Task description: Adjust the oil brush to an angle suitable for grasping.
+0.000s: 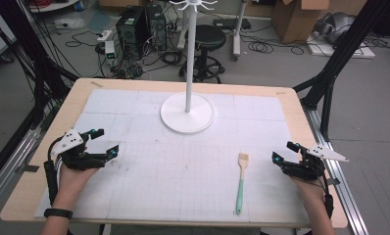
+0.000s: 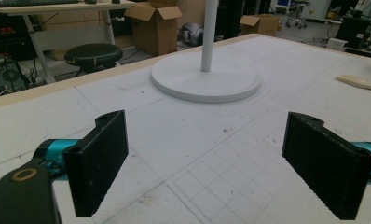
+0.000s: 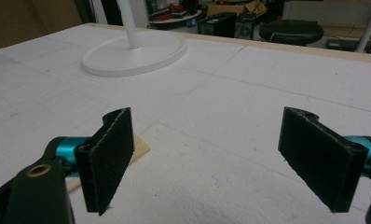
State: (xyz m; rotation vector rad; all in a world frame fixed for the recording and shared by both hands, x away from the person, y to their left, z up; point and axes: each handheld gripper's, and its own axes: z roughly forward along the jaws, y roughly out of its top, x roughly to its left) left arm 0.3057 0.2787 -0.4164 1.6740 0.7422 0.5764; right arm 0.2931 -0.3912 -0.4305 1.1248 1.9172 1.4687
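A pastry brush [image 1: 241, 182] with a pale bristle head and a light green handle lies on the white mat, right of centre, handle toward the front edge. Its bristle end [image 3: 140, 145] peeks out behind my right gripper's left jaw, and its pale head [image 2: 360, 83] appears at the far right of the left gripper view. My right gripper [image 1: 285, 152] hovers open just right of the brush, nothing between its jaws. My left gripper [image 1: 106, 142] is open over the mat's left side, empty. A white stand [image 1: 187, 111] with a round base and tall pole rises at the back centre.
The white gridded mat [image 1: 149, 176] covers most of the wooden table [image 1: 21, 191]. Beyond the far edge stand a black stool [image 1: 204, 39], computer cases, cables and cardboard boxes. Black frame legs flank the table on both sides.
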